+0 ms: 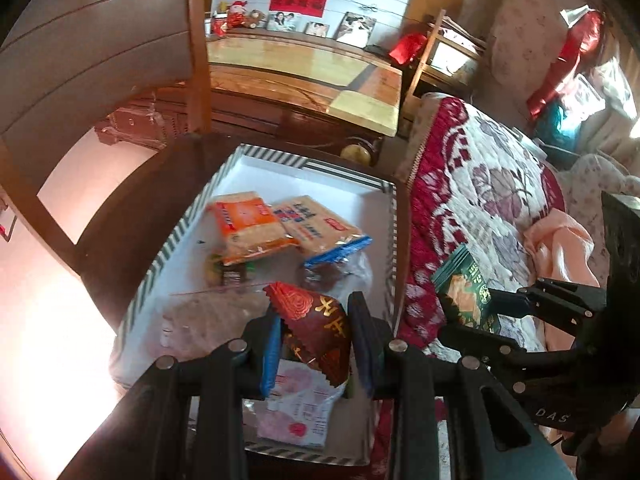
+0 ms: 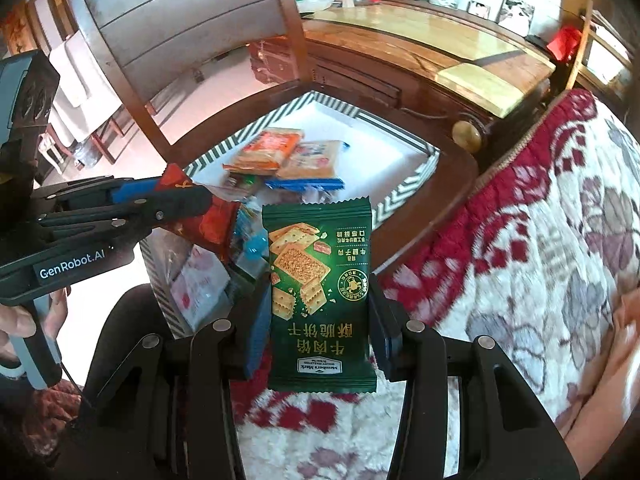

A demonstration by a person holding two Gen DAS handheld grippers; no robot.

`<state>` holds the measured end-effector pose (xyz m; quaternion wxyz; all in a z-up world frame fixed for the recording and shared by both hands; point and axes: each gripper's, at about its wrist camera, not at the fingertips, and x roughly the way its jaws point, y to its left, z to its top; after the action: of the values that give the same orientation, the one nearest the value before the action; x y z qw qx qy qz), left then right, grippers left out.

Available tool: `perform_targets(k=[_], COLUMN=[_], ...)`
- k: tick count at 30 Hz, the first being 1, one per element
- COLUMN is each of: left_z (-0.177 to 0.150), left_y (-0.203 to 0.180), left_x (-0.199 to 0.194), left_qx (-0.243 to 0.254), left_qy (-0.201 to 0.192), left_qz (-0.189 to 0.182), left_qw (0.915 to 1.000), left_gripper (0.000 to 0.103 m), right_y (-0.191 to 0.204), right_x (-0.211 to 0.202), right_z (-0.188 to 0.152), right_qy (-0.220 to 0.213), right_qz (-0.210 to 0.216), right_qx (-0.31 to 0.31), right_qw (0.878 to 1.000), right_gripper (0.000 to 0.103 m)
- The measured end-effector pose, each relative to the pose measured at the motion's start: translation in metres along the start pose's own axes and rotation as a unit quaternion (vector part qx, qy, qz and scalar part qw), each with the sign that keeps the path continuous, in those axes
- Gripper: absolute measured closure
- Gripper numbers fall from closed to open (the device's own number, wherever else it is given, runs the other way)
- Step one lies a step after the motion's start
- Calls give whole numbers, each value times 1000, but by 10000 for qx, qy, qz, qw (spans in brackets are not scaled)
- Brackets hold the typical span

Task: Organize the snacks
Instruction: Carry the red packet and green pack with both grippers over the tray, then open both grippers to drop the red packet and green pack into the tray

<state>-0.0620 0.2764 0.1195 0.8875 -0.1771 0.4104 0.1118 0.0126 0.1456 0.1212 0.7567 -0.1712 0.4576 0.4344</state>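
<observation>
Beside the bed, your left gripper (image 1: 316, 344) holds the red packet (image 1: 316, 328) over the box (image 1: 176, 236); your right fingers (image 2: 258, 332) clamp the green packet (image 2: 320, 300), just short of the box.

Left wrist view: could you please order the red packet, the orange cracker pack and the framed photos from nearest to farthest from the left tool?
1. Red packet: held between the fingers of the left tool, above the striped box.
2. Orange cracker pack: lying in the box, toward its far end.
3. Framed photos: standing at the wall on the far wooden table.
</observation>
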Motion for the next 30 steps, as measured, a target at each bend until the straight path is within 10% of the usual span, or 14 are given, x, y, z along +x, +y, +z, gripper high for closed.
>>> perform_targets(k=[25,30], left_z=[3,4], left_y=[32,38], left_x=[34,33], left_qx=[-224,-306], left_qy=[214,118], left_qz=[610,910], left_qw=[9977,9953], left_gripper=[67,29], right_y=[17,9], right_x=[88,86], right_z=[53,50], right_qy=[220,198], right_qz=[164,192], right_qx=[276,460], right_qw=[9992,9986], right_gripper=[60,56])
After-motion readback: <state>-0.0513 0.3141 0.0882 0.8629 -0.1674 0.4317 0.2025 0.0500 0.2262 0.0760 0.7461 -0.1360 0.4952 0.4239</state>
